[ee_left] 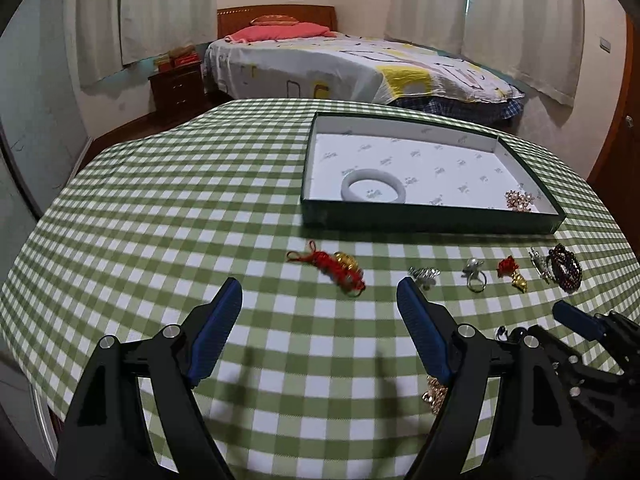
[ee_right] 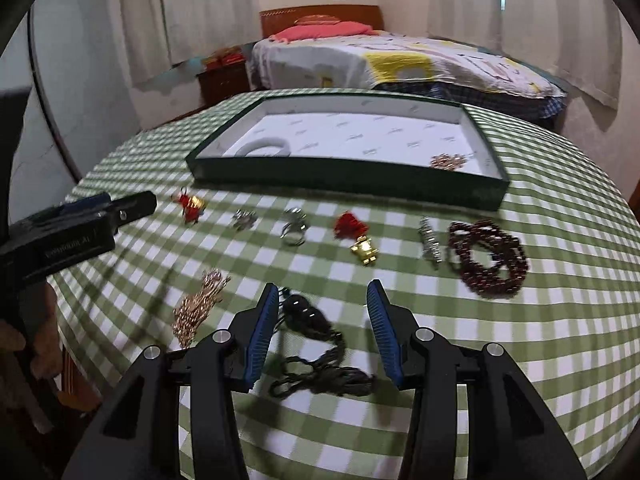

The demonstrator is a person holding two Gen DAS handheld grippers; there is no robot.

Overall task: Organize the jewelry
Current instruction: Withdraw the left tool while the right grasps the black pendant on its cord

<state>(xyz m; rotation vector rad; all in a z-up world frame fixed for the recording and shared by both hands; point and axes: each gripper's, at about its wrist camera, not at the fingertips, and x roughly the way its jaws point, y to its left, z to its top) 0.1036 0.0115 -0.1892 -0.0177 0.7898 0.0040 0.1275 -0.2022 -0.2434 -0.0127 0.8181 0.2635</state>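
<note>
the right gripper [ee_right: 323, 300] hangs over the table with its jaws parted and nothing clamped; a black cord necklace [ee_right: 316, 344] lies on the cloth under the gap, untouched as far as i can tell. the left gripper [ee_left: 320, 300] is spread wider, also empty, above bare checks, with a red knot charm [ee_left: 332, 266] just ahead of it on the way to the tray [ee_left: 432, 216].

the step in hand looks like choosing the next piece to move: the tray already holds a white bangle [ee_left: 373, 190] at its near left and a small pearl cluster [ee_left: 519, 201] in its near right corner, while the rest sits outside, in front of the tray's near wall: a silver brooch [ee_right: 245, 219], a ring [ee_right: 294, 227], a red and gold charm [ee_right: 358, 238], a silver pin [ee_right: 430, 242], a dark bead string [ee_right: 486, 258] and, further from the tray, a gold chain [ee_right: 200, 306].

next move, i judge: lower the right jaws around the necklace's bead end, close, then lift clear of the tray's near wall.

the tray's middle is bare, so there is room to set down. the table edge is close behind the chain and necklace; dragging the cord could pull it off.
</note>
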